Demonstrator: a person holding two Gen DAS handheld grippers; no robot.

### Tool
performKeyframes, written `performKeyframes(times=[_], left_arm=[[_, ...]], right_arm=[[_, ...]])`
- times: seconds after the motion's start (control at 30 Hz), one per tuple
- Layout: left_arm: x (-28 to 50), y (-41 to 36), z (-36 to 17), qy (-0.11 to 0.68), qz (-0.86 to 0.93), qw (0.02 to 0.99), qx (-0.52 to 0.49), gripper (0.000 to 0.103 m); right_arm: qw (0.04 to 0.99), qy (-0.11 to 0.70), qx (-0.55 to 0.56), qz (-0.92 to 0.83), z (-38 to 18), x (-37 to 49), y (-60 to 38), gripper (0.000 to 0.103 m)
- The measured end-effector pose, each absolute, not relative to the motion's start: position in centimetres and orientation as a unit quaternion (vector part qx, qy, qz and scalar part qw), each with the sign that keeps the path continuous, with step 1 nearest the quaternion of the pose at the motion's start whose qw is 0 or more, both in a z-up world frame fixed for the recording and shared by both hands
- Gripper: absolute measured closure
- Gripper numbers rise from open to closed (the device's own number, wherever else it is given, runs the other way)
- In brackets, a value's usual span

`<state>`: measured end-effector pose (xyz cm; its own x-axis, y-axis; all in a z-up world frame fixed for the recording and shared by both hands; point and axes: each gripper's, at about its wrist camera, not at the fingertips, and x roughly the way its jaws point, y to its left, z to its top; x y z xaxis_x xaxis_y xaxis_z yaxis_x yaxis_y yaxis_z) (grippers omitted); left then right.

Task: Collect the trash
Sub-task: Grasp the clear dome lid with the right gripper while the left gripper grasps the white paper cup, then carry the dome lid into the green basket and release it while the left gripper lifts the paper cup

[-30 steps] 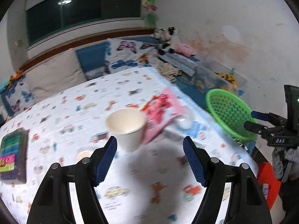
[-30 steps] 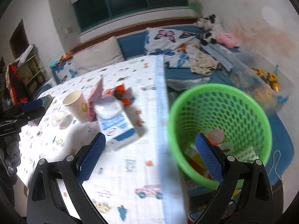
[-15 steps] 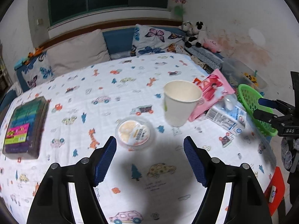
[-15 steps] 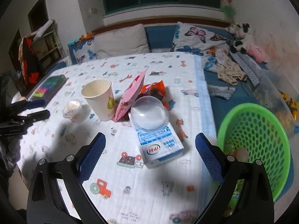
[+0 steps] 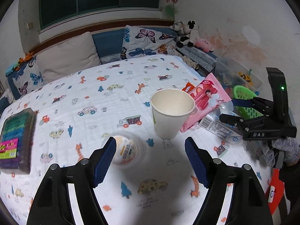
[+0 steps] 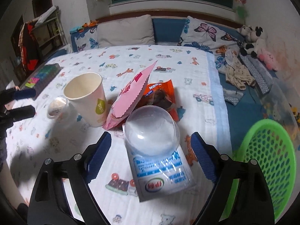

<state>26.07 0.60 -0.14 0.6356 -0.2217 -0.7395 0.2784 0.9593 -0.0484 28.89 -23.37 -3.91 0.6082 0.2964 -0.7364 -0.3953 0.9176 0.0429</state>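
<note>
My left gripper (image 5: 150, 159) stands open low over the printed tablecloth (image 5: 93, 97). A small clear-lidded tub (image 5: 125, 150) lies just past its left pad, untouched. A white paper cup (image 5: 171, 112) stands upright beyond it. My right gripper (image 6: 151, 155) hangs over a blue-and-white milk carton (image 6: 161, 174) that carries a clear dome lid (image 6: 151, 131). Its jaws are closing, with carton and lid between them and both pads apart from them. A pink wrapper (image 6: 131, 97) leans against the cup (image 6: 86, 99), and an orange wrapper (image 6: 159, 93) lies behind it. The green basket (image 6: 268, 161) stands past the table's right edge.
A stack of coloured sticky notes (image 5: 16, 136) lies at the table's left side. Pillows (image 5: 67, 60) and soft toys (image 5: 187, 31) line the bench behind. A clear toy box (image 5: 238, 71) stands beyond the basket (image 5: 245, 101). A gloved hand (image 5: 285, 148) holds the right gripper (image 5: 236, 110).
The right gripper swung left from over the basket to over the carton, and its jaws narrowed. The left gripper sank towards the table; the small tub now sits beside its left pad.
</note>
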Motion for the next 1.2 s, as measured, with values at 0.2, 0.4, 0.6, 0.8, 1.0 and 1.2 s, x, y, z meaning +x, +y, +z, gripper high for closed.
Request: performKeyframes(times=[0.2,0.4,0.6,0.8,1.0,1.2], left_arm=[[28.8,-1.2,-1.1,0.419,-0.165,0.892,0.039,0.03],[31.2,-2.8,-2.1,0.422,-0.18,0.887,0.045,0.028],[32.3,-3.9,-2.4,0.414,-0.195,0.887,0.059,0.024],[33.4,-4.7,-3.0,0.413,-0.208,0.885,0.051,0.024],[33.6,-4.8,-3.3,0.402,-0.212,0.89,0.044,0.031],[33.0,-4.8,-2.9,0.39,-0.212,0.895,0.04,0.035]], right_arm=[[0.894,0.399,-0.068,0.189,-4.4,29.5,-23.4,0.024],[0.895,0.397,-0.062,0.195,-4.2,29.9,-23.4,0.025],[0.893,0.398,-0.069,0.198,-4.4,29.9,-22.8,0.042],[0.894,0.398,-0.067,0.196,-4.3,29.8,-22.9,0.043],[0.896,0.392,-0.059,0.198,-3.7,28.9,-23.3,0.043],[0.899,0.39,-0.048,0.195,-3.2,27.9,-24.0,0.043]])
